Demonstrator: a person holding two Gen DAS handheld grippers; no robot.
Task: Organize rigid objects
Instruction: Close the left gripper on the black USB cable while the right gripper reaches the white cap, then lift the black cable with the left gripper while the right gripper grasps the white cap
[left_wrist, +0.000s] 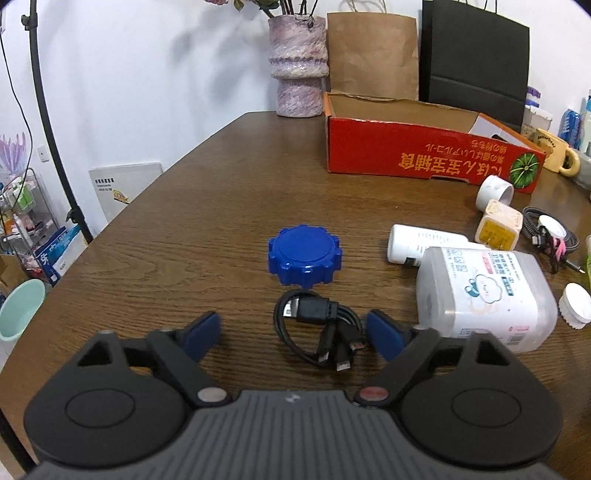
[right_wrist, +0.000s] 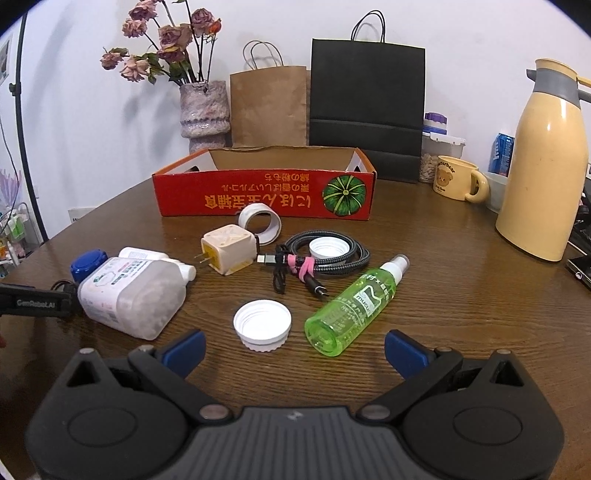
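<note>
My left gripper (left_wrist: 293, 334) hangs low over the wooden table (left_wrist: 192, 229), open, with a coiled black USB cable (left_wrist: 317, 326) between its blue pads, close to the right pad. A blue ridged cap (left_wrist: 303, 255) lies just beyond the cable. A big clear bottle (left_wrist: 484, 295) lies on its side to the right. My right gripper (right_wrist: 295, 350) is open and holds nothing. Just ahead of it are an upturned white cap (right_wrist: 262, 323) and a green spray bottle (right_wrist: 354, 302) on its side. The open red cardboard box (right_wrist: 266, 195) stands behind.
A cream charger plug (right_wrist: 229, 251), white tape ring (right_wrist: 260, 221), braided cable (right_wrist: 332, 258) around a second white cap, and a small white bottle (left_wrist: 417, 245) lie mid-table. Vase (right_wrist: 205, 110), paper bags, yellow mug (right_wrist: 458, 177) and thermos jug (right_wrist: 543, 166) line the back and right.
</note>
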